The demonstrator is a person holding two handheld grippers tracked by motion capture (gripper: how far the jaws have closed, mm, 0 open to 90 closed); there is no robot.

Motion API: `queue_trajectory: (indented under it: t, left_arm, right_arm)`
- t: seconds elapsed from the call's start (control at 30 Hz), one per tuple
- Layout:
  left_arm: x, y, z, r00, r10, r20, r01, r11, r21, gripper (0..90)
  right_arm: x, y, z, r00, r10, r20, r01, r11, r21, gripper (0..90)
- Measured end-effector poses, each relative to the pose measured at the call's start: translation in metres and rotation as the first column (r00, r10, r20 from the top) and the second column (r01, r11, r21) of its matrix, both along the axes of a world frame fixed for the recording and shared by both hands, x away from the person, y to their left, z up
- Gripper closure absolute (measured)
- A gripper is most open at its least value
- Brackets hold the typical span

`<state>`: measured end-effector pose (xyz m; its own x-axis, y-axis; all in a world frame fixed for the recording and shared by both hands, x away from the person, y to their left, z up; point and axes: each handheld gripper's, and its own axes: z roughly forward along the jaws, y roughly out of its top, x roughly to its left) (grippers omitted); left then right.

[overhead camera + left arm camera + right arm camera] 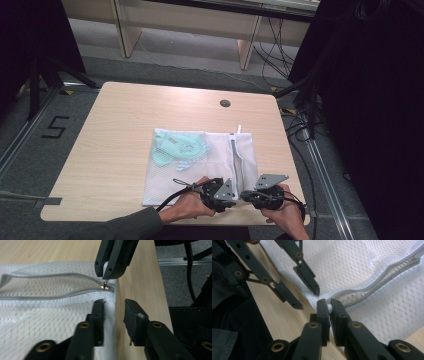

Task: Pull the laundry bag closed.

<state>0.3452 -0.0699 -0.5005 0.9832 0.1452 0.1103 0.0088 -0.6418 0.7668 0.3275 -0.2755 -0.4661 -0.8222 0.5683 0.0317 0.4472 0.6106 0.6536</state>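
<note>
Right now the right gripper [329, 305] pinches the zipper pull [106, 286] (zipper [60, 286] running away); left gripper [113, 307] gapes astride the mesh bag [37, 312] corner just beside it.

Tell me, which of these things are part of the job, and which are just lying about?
In the job: mesh bag, its zip, zip pull pinched by the right gripper, open left gripper at the bag's edge.
Lying about: table's grommet, floor cables.
</note>
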Motion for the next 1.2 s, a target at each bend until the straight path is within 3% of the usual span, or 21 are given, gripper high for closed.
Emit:
queue_trajectory:
  t: [0.07,0.1,0.17,0.23,0.37,0.4,0.47,0.53,0.7,0.73,0.77,0.87,0.9,0.93,1.03,1.07,1.1,1.13,1.17,1.2]
  left_arm:
    - [0.0011,-0.0006,-0.0010,1.0000,0.005,-0.001,-0.005,0.9999,0.011,74.5]
    - [0.0016,-0.0009,-0.0014,0.9999,0.004,0.011,-0.004,0.9999,0.013,74.8]
    - [0.0014,-0.0015,-0.0019,0.9999,0.005,0.011,-0.005,0.9999,0.016,76.3]
    - [0.0013,-0.0018,-0.0023,0.9999,0.006,0.013,-0.007,0.9998,0.017,79.2]
    - [0.0008,-0.0020,-0.0041,0.9999,0.004,0.015,-0.004,0.9999,0.017,84.9]
    - [0.0013,-0.0013,-0.0031,0.9990,-0.019,0.041,0.017,0.9991,0.039,86.5]
    - [-0.0010,-0.0015,-0.0035,0.9980,-0.024,0.059,0.022,0.9988,0.044,88.0]
    - [-0.0024,-0.0022,-0.0050,0.9992,-0.017,0.037,0.016,0.9994,0.030,88.4]
    - [-0.0037,-0.0015,-0.0051,0.9984,-0.030,0.047,0.029,0.9990,0.035,88.9]
    - [-0.0040,-0.0015,-0.0049,0.9986,-0.036,0.039,0.034,0.9987,0.037,89.0]
    - [-0.0049,-0.0016,-0.0053,0.9991,-0.036,0.022,0.035,0.9987,0.038,89.0]
    - [-0.0048,-0.0015,-0.0054,0.9990,-0.040,0.021,0.039,0.9983,0.043,89.1]
    - [-0.0044,-0.0015,-0.0059,0.9990,-0.038,0.026,0.037,0.9985,0.040,89.1]
    - [-0.0038,-0.0013,-0.0060,0.9990,-0.037,0.025,0.036,0.9983,0.045,89.0]
    - [-0.0036,-0.0017,-0.0079,0.9998,-0.019,0.000,0.019,0.9994,0.028,88.4]
    - [-0.0037,-0.0019,-0.0080,0.9998,-0.020,0.007,0.020,0.9994,0.029,87.7]
    - [-0.0037,-0.0021,-0.0080,0.9998,-0.016,0.013,0.015,0.9995,0.028,85.5]
    - [-0.0033,-0.0025,-0.0073,0.9997,-0.010,0.022,0.009,0.9998,0.017,82.2]
    - [-0.0021,-0.0021,-0.0057,0.9994,-0.026,0.024,0.025,0.9990,0.036,81.6]
    - [-0.0038,-0.0039,-0.0064,0.9999,-0.005,0.010,0.005,1.0000,0.003,80.6]
  right_arm:
    - [-0.0003,-0.0004,0.0011,1.0000,-0.002,-0.006,0.001,0.9999,-0.014,86.5]
    - [-0.0008,0.0008,-0.0006,0.9999,-0.011,0.007,0.011,0.9998,0.014,86.5]
    - [0.0007,0.0002,0.0001,0.9996,0.008,0.026,-0.009,1.0000,0.003,86.5]
    - [-0.0010,0.0013,0.0008,1.0000,0.002,0.008,-0.002,1.0000,0.002,86.5]
    - [0.0004,0.0006,0.0011,0.9997,0.010,0.023,-0.010,0.9999,0.001,86.5]
    - [-0.0008,0.0012,0.0012,0.9999,0.002,0.011,-0.002,1.0000,0.006,86.5]
    - [-0.0005,0.0014,0.0009,1.0000,0.006,0.008,-0.006,1.0000,0.008,86.5]
    - [-0.0006,0.0016,0.0001,1.0000,0.006,0.003,-0.006,1.0000,0.005,86.5]
    - [0.0026,0.0017,-0.0021,0.9997,0.024,-0.002,-0.024,0.9997,-0.005,86.5]
    - [0.0046,0.0003,-0.0012,0.9994,0.034,-0.002,-0.034,0.9991,-0.023,86.5]
    - [0.0031,0.0025,-0.0035,0.9998,0.011,-0.016,-0.011,0.9999,0.002,86.4]
    - [0.0069,0.0028,-0.0048,0.9995,0.029,-0.015,-0.029,0.9994,-0.020,86.5]
    - [0.0056,0.0040,-0.0048,0.9992,0.021,-0.034,-0.021,0.9997,-0.015,86.4]
    - [0.0076,0.0037,-0.0055,0.9993,0.031,-0.020,-0.031,0.9992,-0.024,86.5]
    - [0.0083,0.0035,-0.0056,0.9989,0.033,-0.033,-0.033,0.9994,0.006,86.4]
    - [0.0075,0.0027,-0.0034,0.9980,0.035,-0.052,-0.036,0.9993,-0.014,86.5]
    - [0.0074,0.0041,-0.0064,0.9992,0.028,-0.028,-0.027,0.9995,0.013,86.5]
    - [0.0076,0.0035,-0.0053,0.9988,0.034,-0.036,-0.034,0.9994,0.001,86.4]
    - [0.0073,0.0038,-0.0054,0.9988,0.031,-0.038,-0.031,0.9995,0.007,86.5]
    - [0.0076,0.0031,-0.0040,0.9984,0.037,-0.043,-0.037,0.9993,-0.004,86.5]
